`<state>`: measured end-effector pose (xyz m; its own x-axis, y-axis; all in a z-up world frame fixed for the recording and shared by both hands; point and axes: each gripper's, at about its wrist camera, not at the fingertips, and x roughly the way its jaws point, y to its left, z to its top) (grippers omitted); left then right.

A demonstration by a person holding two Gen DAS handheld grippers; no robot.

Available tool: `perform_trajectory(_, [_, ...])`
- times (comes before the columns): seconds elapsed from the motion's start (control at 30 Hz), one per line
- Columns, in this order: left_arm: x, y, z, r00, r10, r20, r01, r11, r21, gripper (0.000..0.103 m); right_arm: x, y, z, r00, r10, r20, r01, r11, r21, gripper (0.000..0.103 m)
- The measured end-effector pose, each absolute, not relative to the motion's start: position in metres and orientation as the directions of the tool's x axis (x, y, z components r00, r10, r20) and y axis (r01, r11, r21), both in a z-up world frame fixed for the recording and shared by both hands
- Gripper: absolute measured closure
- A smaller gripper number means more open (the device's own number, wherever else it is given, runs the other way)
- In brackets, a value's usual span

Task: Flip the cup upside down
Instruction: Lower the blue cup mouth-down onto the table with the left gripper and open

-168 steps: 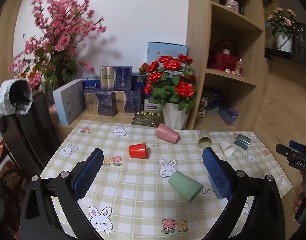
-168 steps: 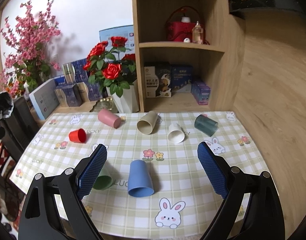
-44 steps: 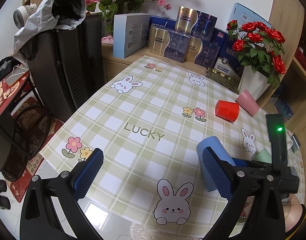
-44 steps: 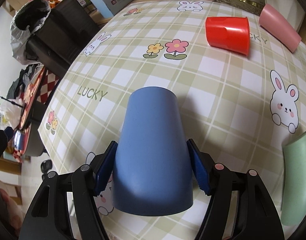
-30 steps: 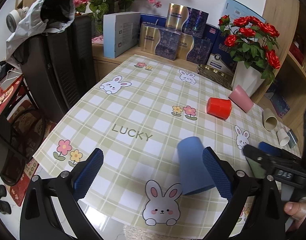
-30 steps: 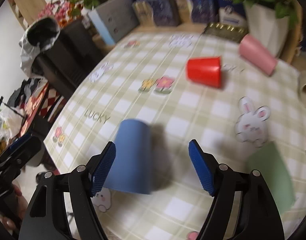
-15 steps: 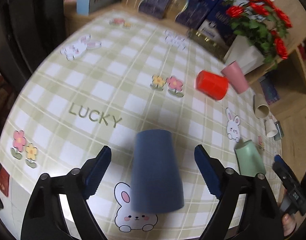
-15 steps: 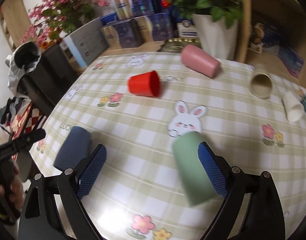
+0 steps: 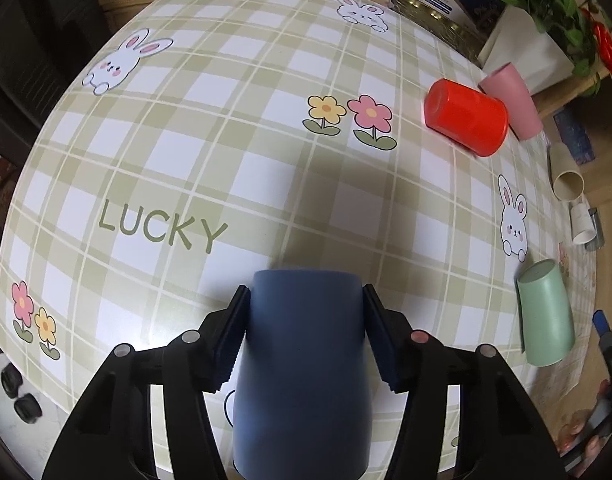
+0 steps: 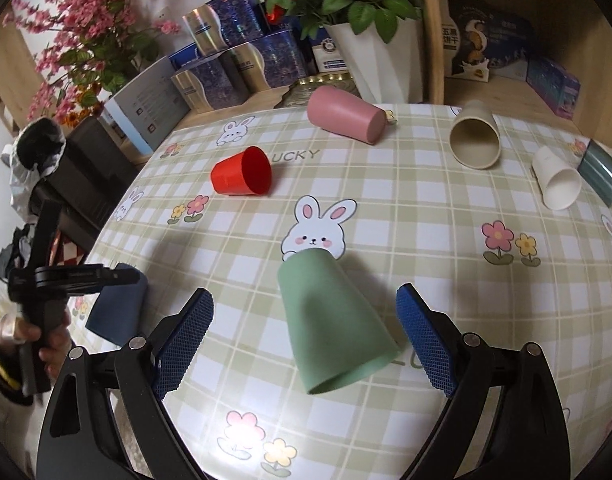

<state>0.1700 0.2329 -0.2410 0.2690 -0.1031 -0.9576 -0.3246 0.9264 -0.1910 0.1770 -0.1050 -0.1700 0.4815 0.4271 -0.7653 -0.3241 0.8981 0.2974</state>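
Left gripper [image 9: 306,332] clamps the blue cup [image 9: 304,368], seemingly lying; right gripper [image 10: 304,340], wide open, straddles the green cup [image 10: 332,328].

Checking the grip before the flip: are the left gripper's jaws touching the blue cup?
Touching. The left wrist view shows the left gripper with both jaws pressed flat against the blue cup's sides.

Left gripper [image 9: 306,334], bottom centre: black angular arms with round silver and reddish screw heads, blue ridged pads. Right gripper [image 10: 304,336], bottom centre, matches. At lower left, a hand [image 10: 46,340] with a yellow-striped dark cuff.
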Motion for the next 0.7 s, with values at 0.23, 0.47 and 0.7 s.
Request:
perform_trajectory(0.23, [0.152, 0.222, -0.211, 0.375, -0.083, -0.923, -0.311, 0.927, -0.209, 0.049, 0.179, -0.131, -0.173, 0.481, 0.442, -0.757, -0.286, 0.895, 0.341, 0.013])
perform_trajectory(0.47, [0.150, 0.200, -0.167, 0.530, -0.011, -0.848, -0.275, 0.943, -0.185, 0.050, 0.180, -0.148, -0.171, 0.494, 0.446, -0.746, -0.258, 0.895, 0.364, 0.013])
perform_trajectory(0.7, [0.172, 0.176, -0.173, 0.529, 0.038, -0.848, -0.266, 0.956, -0.123, 0.050, 0.180, -0.156, -0.170, 0.497, 0.453, -0.740, -0.243, 0.892, 0.382, 0.013])
